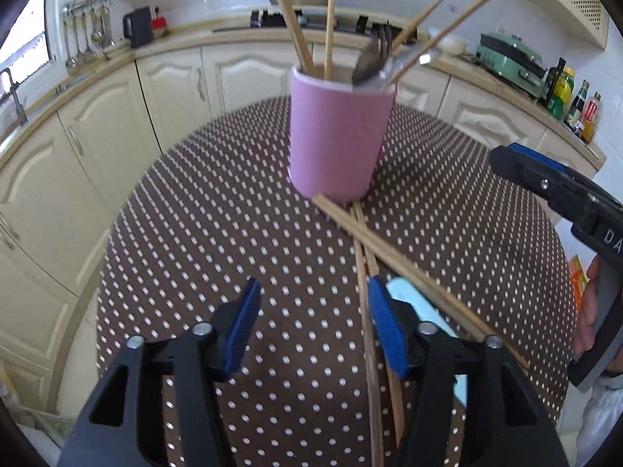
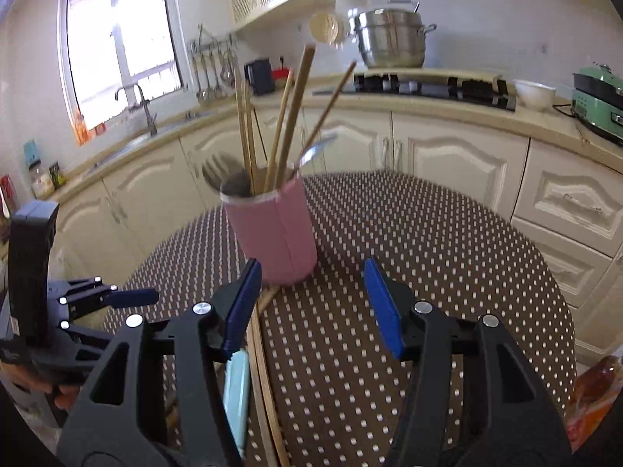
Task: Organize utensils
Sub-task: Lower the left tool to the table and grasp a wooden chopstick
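A pink cup [image 1: 338,140] stands on the brown dotted table [image 1: 218,225] and holds several wooden chopsticks, a fork and a spoon. It also shows in the right wrist view [image 2: 278,233]. Loose wooden chopsticks [image 1: 393,258] lie crossed on the table from the cup's base toward me, beside a light blue handle [image 1: 418,303]. My left gripper [image 1: 311,323] is open and empty just left of the loose chopsticks. My right gripper [image 2: 311,303] is open and empty in front of the cup; the chopsticks [image 2: 263,350] and blue handle [image 2: 237,393] lie under its left finger.
The right gripper's body [image 1: 564,202] shows at the right of the left wrist view; the left gripper [image 2: 78,303] shows at the left of the right wrist view. Cream kitchen cabinets [image 2: 447,155] and a counter with a steel pot [image 2: 389,39] ring the table.
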Action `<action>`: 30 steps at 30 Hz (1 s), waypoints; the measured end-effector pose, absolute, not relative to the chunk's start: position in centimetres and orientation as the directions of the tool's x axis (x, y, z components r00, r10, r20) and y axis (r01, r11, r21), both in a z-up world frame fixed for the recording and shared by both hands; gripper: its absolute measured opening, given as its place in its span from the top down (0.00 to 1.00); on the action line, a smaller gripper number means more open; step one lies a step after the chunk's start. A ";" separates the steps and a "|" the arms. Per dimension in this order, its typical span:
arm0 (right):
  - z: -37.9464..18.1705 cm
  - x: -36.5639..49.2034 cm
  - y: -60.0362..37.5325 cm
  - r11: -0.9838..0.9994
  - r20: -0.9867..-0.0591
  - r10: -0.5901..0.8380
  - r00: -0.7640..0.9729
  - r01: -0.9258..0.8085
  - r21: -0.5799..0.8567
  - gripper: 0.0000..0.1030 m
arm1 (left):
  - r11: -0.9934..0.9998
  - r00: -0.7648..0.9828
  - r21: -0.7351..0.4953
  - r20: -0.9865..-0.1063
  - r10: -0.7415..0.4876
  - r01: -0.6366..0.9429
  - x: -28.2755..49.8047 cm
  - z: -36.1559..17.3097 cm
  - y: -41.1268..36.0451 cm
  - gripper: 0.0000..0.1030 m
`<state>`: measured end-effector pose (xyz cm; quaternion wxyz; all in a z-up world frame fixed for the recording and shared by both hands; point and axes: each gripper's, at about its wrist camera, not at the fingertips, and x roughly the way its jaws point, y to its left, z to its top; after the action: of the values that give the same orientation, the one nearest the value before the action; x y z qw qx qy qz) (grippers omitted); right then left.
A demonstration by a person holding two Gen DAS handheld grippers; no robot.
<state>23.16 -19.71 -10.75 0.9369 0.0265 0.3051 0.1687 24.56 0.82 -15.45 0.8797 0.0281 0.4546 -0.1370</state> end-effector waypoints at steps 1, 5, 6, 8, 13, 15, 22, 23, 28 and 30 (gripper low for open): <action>-11.3 23.0 -19.7 0.940 -0.581 0.333 0.743 -0.306 0.148 0.47 | 0.959 0.534 -0.085 -0.816 -0.223 0.271 24.5 -15.7 0.8 0.53; -12.3 22.7 -19.7 0.936 -0.626 0.338 0.703 -0.321 0.145 0.47 | 0.952 0.507 -0.081 -0.831 -0.229 0.297 23.9 -16.7 0.4 0.54; -12.5 22.7 -19.7 0.935 -0.633 0.339 0.696 -0.324 0.144 0.47 | 0.949 0.502 -0.075 -0.834 -0.228 0.307 23.7 -16.9 0.1 0.54; -12.9 22.6 -19.7 0.933 -0.644 0.344 0.684 -0.329 0.149 0.47 | 0.949 0.493 -0.042 -0.847 -0.201 0.314 23.6 -17.4 -0.5 0.54; -13.3 22.5 -19.8 0.928 -0.659 0.350 0.665 -0.339 0.151 0.47 | 0.946 0.477 0.001 -0.864 -0.162 0.324 23.8 -18.5 -2.0 0.54; -13.5 22.6 -19.8 0.926 -0.671 0.353 0.652 -0.344 0.153 0.47 | 0.945 0.482 0.018 -0.863 -0.150 0.326 24.0 -18.6 -2.1 0.54; -14.3 23.1 -18.3 0.913 -0.740 0.349 0.575 -0.387 0.130 0.47 | 0.950 0.488 0.005 -0.859 -0.156 0.312 25.5 -18.4 -2.8 0.88; -14.5 23.3 -17.9 0.909 -0.754 0.345 0.559 -0.399 0.120 0.47 | 0.950 0.487 -0.002 -0.858 -0.162 0.312 25.7 -18.5 -2.8 0.93; -15.2 24.0 -16.3 0.895 -0.800 0.330 0.501 -0.435 0.097 0.57 | 0.961 0.489 -0.062 -0.851 -0.193 0.271 25.3 -18.5 -1.6 0.95; -15.6 24.3 -15.9 0.895 -0.816 0.317 0.483 -0.438 0.088 0.65 | 0.963 0.488 -0.077 -0.850 -0.198 0.258 24.8 -18.5 -1.0 0.95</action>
<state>24.31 -15.93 -15.59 0.8587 -0.0660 0.4584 0.2196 24.80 -1.01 -18.46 0.8621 0.0305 0.4882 -0.1323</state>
